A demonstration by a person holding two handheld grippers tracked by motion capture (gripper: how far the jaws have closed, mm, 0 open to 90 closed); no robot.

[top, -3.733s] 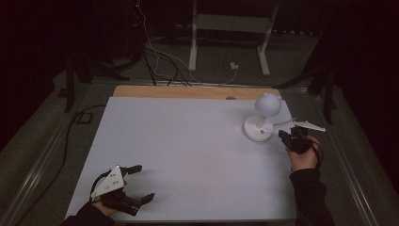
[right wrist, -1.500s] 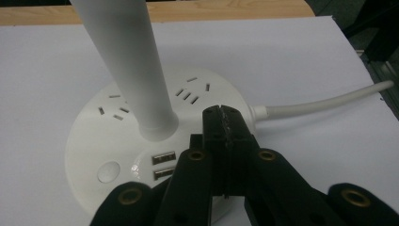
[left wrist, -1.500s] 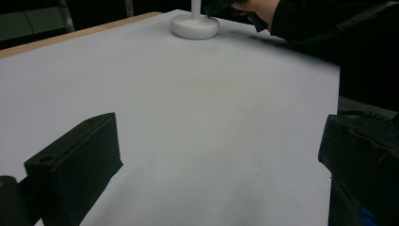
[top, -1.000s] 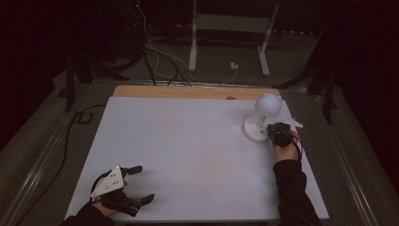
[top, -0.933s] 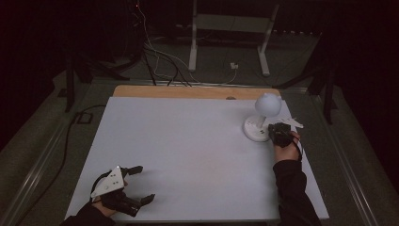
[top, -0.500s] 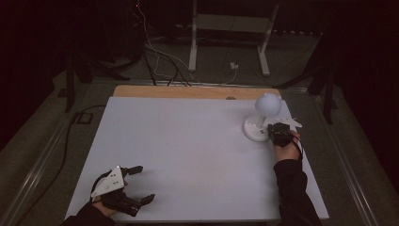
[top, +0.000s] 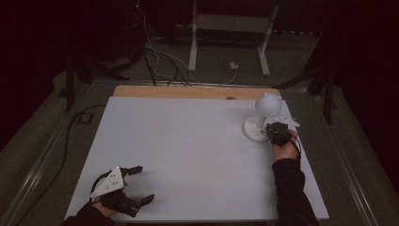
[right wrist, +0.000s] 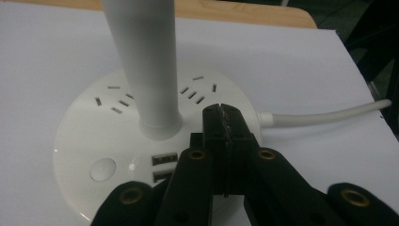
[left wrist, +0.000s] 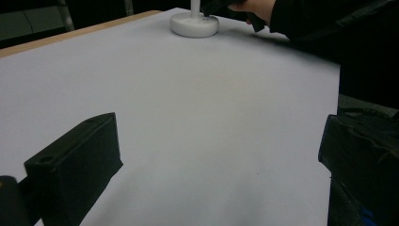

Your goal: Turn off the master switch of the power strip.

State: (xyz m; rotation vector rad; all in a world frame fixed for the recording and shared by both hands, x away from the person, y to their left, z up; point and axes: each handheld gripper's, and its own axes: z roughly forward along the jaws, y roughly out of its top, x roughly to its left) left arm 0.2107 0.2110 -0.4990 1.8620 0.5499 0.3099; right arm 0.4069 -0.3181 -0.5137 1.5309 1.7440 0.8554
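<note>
Right claw point(right wrist: 221, 117) pinched tight, empty, tips over the white lamp base point(right wrist: 94, 141) at the worktop's point(top: 188, 141) far right; whether they touch is unclear. Lamp head cut off there. Left claw point(top: 139, 184) gapes wide, near left.

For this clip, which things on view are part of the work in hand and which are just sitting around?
In use:
- white lamp, on its round base with sockets
- right gripper, jaws shut, over the base by the stem
- white cord running off the base

Just there:
- left gripper, open, at the table's near corner
- white table
- metal stand and cables on the floor behind
</note>
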